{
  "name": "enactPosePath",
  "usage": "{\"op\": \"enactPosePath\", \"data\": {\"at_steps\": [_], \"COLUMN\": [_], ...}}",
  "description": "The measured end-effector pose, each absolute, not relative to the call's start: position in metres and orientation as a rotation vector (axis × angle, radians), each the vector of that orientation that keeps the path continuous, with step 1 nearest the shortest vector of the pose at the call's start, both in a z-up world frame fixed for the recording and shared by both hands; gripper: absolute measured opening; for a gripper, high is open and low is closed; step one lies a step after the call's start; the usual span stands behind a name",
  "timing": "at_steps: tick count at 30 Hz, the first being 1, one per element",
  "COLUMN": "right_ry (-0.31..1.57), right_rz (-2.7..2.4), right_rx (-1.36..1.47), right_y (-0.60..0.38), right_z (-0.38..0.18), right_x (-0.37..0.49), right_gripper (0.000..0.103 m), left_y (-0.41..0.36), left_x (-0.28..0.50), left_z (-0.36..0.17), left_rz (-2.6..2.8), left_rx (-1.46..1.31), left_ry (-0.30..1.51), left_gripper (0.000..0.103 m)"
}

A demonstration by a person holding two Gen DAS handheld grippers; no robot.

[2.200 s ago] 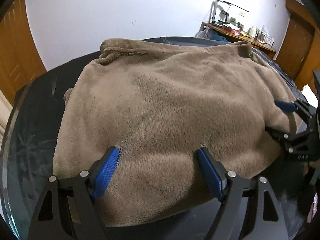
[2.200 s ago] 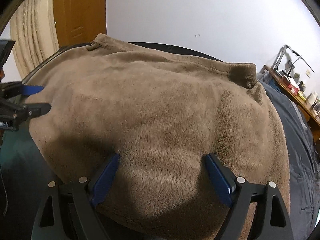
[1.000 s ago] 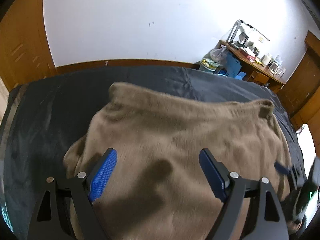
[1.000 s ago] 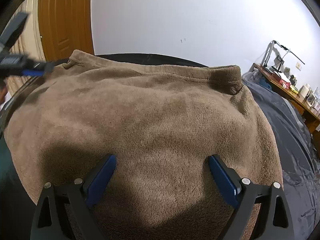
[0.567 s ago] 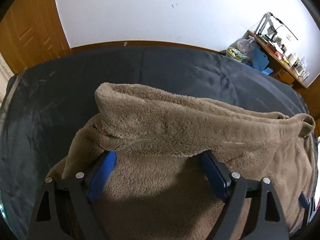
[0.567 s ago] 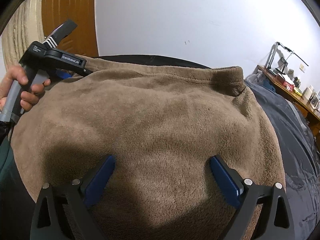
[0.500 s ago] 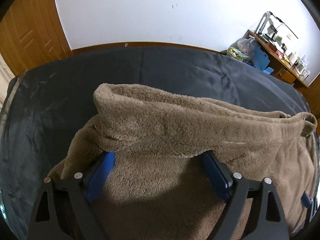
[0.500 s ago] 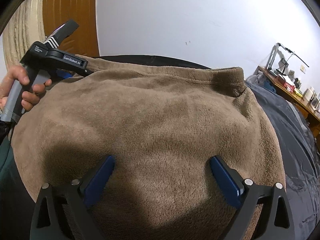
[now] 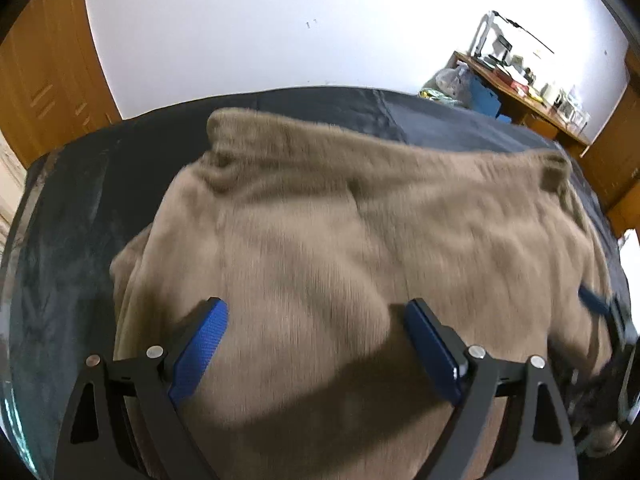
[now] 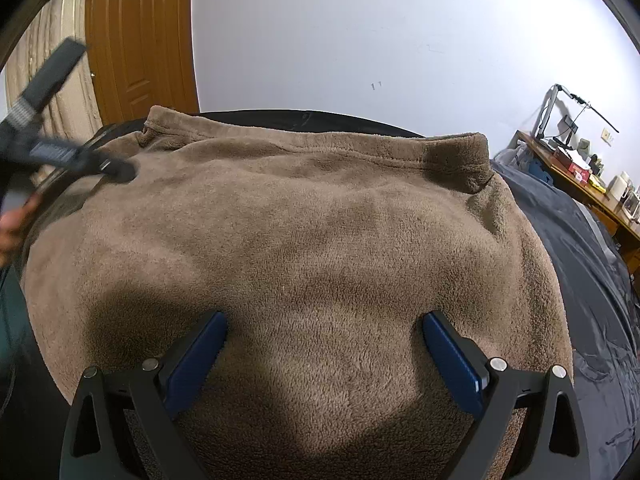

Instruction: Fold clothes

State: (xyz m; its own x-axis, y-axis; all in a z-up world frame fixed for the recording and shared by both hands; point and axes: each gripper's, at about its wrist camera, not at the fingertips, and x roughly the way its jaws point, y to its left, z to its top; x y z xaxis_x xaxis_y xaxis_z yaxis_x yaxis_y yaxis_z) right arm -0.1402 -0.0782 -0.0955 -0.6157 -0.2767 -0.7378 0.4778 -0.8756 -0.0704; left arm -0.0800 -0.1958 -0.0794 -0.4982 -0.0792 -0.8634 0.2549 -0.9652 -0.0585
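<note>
A brown fleece garment [image 9: 340, 248] lies spread on the dark bed; in the right wrist view it [image 10: 304, 248] fills most of the frame, its hemmed far edge folded over. My left gripper [image 9: 316, 320] is open and empty above the garment's near half, blurred by motion. My right gripper [image 10: 324, 332] is open and empty, hovering low over the garment's near edge. The left gripper's body [image 10: 60, 148] shows blurred at the left of the right wrist view, above the garment's left side. The right gripper's blue pad [image 9: 596, 300] shows at the right edge of the left wrist view.
The dark bed cover [image 9: 80, 208] extends around the garment on the left and behind, and on the right [image 10: 592, 264]. A cluttered wooden desk [image 9: 520, 88] stands at the back right. A wooden door [image 10: 140, 40] and a white wall are behind.
My left gripper has drawn back from the garment's far hem toward the near side and risen; the hem lies flat now. The right gripper has stayed still. Both stay open.
</note>
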Motion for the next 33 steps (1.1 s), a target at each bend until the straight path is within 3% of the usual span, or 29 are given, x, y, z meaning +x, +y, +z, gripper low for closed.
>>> {"op": "enactPosePath", "data": {"at_steps": [17, 26, 33], "right_ry": [0.309, -0.079, -0.410], "right_rz": [-2.462, -2.552, -2.660], "right_rx": [1.055, 1.111, 1.236], "right_y": [-0.073, -0.003, 0.089], "right_z": [-0.095, -0.058, -0.062], "right_x": [-0.139, -0.097, -0.068], "right_gripper": [0.101, 0.101, 0.101], "left_y": [-0.184, -0.185, -0.182], "left_x": [-0.037, -0.037, -0.040], "left_z": [-0.099, -0.098, -0.097], "left_rz": [-2.602, -2.604, -2.594], "left_rx": [1.206, 1.192, 1.192], "left_ry": [0.155, 0.161, 0.164], "left_gripper": [0.101, 0.101, 0.101]}}
